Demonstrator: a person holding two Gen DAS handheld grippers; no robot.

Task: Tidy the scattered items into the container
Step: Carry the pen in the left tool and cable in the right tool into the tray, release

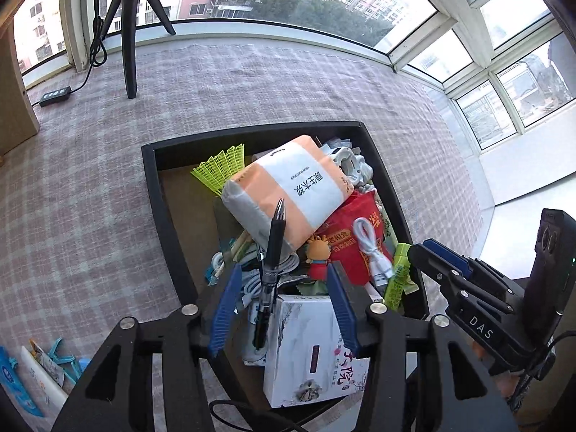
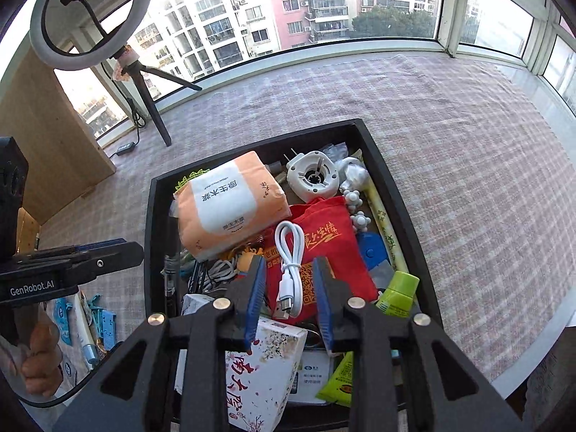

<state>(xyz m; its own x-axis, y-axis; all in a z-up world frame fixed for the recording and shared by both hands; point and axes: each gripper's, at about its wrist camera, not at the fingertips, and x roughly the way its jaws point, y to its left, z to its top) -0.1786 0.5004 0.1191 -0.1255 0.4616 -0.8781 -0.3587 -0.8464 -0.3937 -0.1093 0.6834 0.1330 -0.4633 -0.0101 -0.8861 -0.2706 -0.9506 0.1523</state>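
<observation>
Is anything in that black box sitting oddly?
Yes: a black pen stands nearly upright between the open jaws of the left gripper, tip skyward, leaning on the orange tissue pack instead of lying flat in the box.

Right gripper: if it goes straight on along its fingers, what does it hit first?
Probably the white USB cable, coiled on the red bag, right between the open right gripper fingers. Depth is unclear.

Tray [image 2: 403, 194] sits on tablecloth [image 2: 468, 144], w/ tripod [image 2: 151, 108] behind at far left. In tray: tissue pack [image 2: 230, 205] on top at rear-left, shuttlecock [image 1: 219, 169] behind it. Cloth bag [image 2: 324, 248] right of pack, USB cable [image 2: 289, 262] on bag. Pen [image 1: 270, 270] leans upright on near-left clutter. Printed box [image 2: 259, 370] at near edge.
</observation>
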